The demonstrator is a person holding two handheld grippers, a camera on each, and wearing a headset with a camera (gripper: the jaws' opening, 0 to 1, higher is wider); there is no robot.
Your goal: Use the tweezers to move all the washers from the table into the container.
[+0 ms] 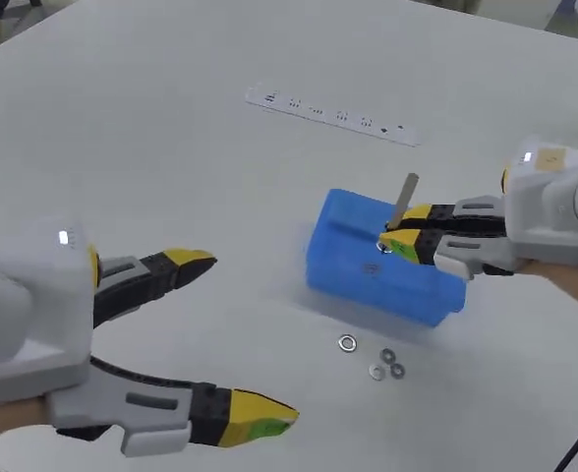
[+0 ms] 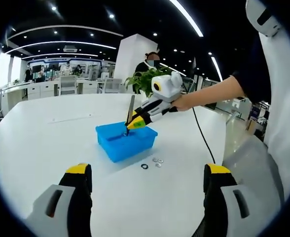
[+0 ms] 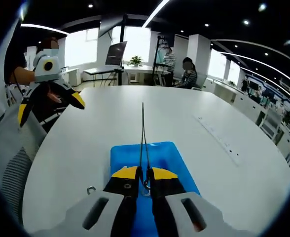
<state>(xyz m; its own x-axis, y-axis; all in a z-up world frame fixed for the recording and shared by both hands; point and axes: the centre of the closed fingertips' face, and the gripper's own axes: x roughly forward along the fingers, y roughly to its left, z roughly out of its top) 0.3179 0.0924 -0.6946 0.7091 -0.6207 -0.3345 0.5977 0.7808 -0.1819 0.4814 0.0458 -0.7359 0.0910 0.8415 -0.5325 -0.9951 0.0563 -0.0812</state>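
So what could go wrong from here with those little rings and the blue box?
The tweezers are thin and pinched in the shut right gripper, so they might twist or slip. The washers lie bunched beside the blue container; picking one could scatter the rest.

Ceiling lights (image 2: 186, 18) shining overhead, table (image 1: 151, 157) glowing evenly bright, shadows falling faint; container (image 1: 353, 261) blurring slightly; fisheye bending edges in gripper views.
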